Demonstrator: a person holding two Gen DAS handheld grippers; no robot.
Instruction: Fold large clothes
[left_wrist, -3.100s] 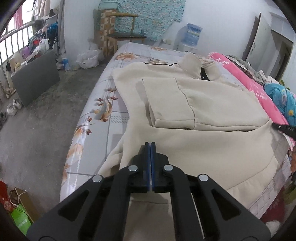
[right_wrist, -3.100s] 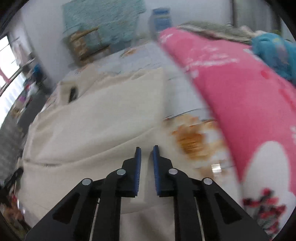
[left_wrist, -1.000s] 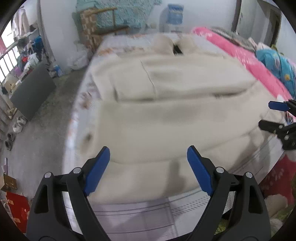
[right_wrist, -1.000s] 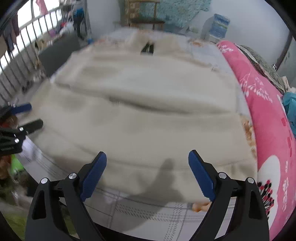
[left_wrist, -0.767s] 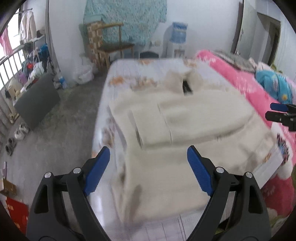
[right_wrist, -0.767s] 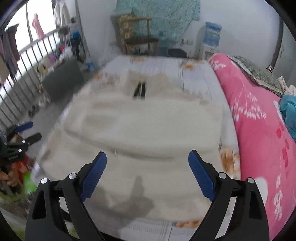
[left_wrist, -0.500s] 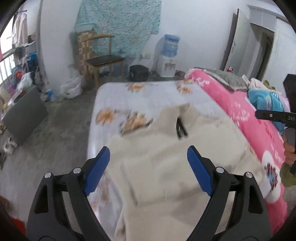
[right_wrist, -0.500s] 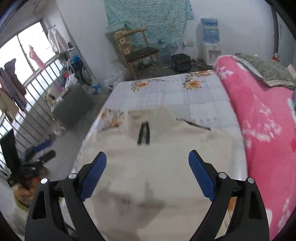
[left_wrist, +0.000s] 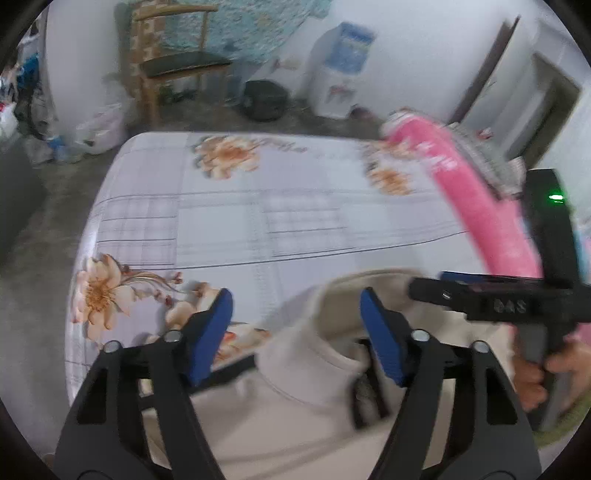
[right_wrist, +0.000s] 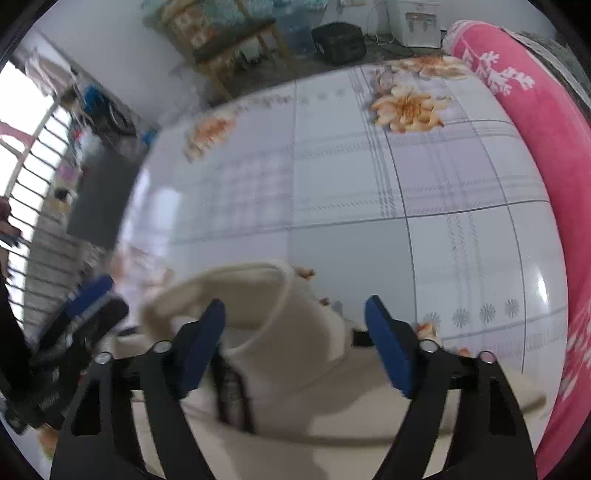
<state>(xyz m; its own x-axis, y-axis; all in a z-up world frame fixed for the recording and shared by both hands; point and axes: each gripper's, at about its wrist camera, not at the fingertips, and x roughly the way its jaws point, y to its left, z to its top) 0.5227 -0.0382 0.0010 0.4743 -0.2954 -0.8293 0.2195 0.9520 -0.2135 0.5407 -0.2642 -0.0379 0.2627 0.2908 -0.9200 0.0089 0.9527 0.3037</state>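
Two tools are being held over the collar end of a cream garment (left_wrist: 295, 417) lying on a bed (left_wrist: 229, 221) with a flowered, checked sheet. In the left wrist view, at the lower left of the frame, the left tool (left_wrist: 297, 334) is being shown with its blue pads (left_wrist: 212, 332) apart; its jaws have just been closing, and the raised collar (left_wrist: 325, 325) is sitting between them, touched by neither pad as far as can be seen. At the right edge of that frame the right tool is being gripped by a hand (left_wrist: 532, 376), beside a pink blanket (left_wrist: 476, 199). In the right wrist view the right tool (right_wrist: 295, 345) is being held with its jaws apart too, having just been narrowing, and the collar is standing between its pads (right_wrist: 388, 347), pressed by neither. At the lower left of that frame the left tool is blurred.
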